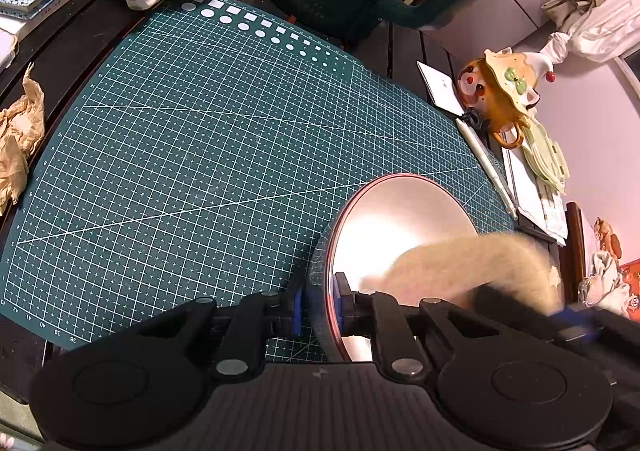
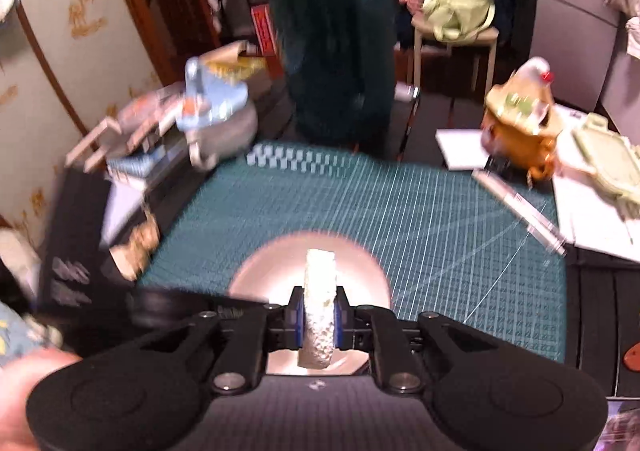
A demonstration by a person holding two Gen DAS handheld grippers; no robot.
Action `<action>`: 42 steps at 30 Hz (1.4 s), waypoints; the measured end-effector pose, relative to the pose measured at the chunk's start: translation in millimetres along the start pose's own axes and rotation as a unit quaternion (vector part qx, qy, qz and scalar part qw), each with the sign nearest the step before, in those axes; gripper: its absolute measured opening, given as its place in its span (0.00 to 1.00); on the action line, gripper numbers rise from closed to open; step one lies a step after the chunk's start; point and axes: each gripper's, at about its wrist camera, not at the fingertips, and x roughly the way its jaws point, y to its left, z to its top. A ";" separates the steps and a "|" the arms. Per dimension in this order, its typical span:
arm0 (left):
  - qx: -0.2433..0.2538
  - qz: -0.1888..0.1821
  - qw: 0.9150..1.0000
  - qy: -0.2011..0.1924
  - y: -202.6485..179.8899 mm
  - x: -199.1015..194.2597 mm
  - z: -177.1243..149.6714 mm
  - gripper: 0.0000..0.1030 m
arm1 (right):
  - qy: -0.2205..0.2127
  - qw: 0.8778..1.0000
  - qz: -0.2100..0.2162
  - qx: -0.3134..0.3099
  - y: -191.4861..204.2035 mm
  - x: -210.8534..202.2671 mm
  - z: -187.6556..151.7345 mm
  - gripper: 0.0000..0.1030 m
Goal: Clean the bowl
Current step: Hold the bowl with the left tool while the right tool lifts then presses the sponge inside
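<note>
Bowl-wise: crumpled brown paper [image 1: 18, 147] sits far left on the counter, then the green gridded cutting mat [image 1: 200, 151]. Shiny round metal bowl [image 1: 400, 219] sits on the mat's right part, left tool [image 1: 318, 305] clamped on its rim, right tool [image 2: 319, 313] squeezing a pale sponge [image 2: 319, 291] over it. Right-wrist view's pretty blurry.
</note>
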 end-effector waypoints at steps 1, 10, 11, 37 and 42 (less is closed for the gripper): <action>0.000 0.000 1.000 0.000 0.1 -0.1 -0.1 0.13 | 0.005 1.000 -0.006 -0.001 1.5 6.0 -1.5 0.12; -0.001 0.000 1.000 0.000 -0.3 -0.2 -1.0 0.13 | -0.036 0.998 -0.055 0.013 -15.6 -20.4 5.0 0.12; -0.002 0.000 1.000 0.000 -0.3 -0.2 -0.9 0.13 | -0.042 0.997 -0.056 0.013 -17.1 -24.4 5.9 0.12; -0.002 0.002 1.000 -0.001 -1.9 -0.3 -2.5 0.13 | -0.066 0.996 -0.055 0.009 -15.1 -38.2 9.2 0.12; -0.001 0.002 1.000 -0.001 -2.0 -0.1 -2.8 0.13 | -0.076 0.996 0.010 0.041 -23.5 -51.0 13.4 0.12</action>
